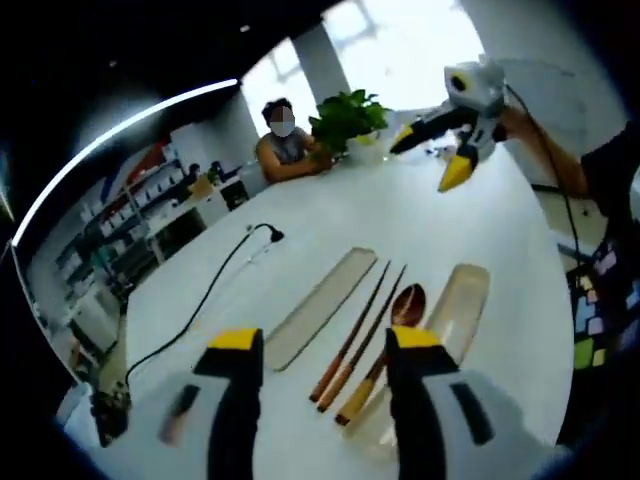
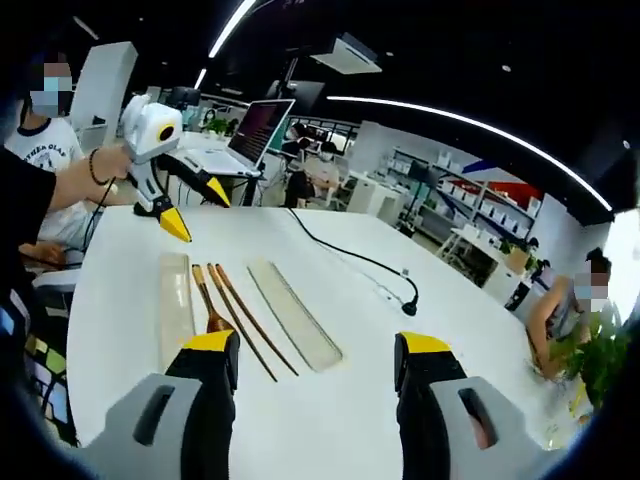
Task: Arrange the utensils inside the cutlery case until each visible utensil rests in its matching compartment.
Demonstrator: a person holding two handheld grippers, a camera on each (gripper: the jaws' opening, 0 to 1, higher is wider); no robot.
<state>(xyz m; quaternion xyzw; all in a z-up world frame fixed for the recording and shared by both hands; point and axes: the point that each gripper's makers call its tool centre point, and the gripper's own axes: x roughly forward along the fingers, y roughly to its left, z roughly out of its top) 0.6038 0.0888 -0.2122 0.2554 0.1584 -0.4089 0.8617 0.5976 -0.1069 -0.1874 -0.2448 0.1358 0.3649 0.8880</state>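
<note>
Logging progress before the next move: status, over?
Both grippers open, left gripper, right gripper, holding nothing. Chopsticks and spoon on table between case halves, uncased. Black cable nearby.

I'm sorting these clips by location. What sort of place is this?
Most likely an open-plan office or lab: a large white table, an open laptop, storage shelves along the wall, and people seated at work nearby.

No text, label, brand or number is legible from either of my grippers. The white T-shirt (image 2: 42, 140) of the seated person carries dark lettering — too blurred to read — and the open laptop's pink-lit screen (image 2: 262, 122) shows nothing decipherable.
</note>
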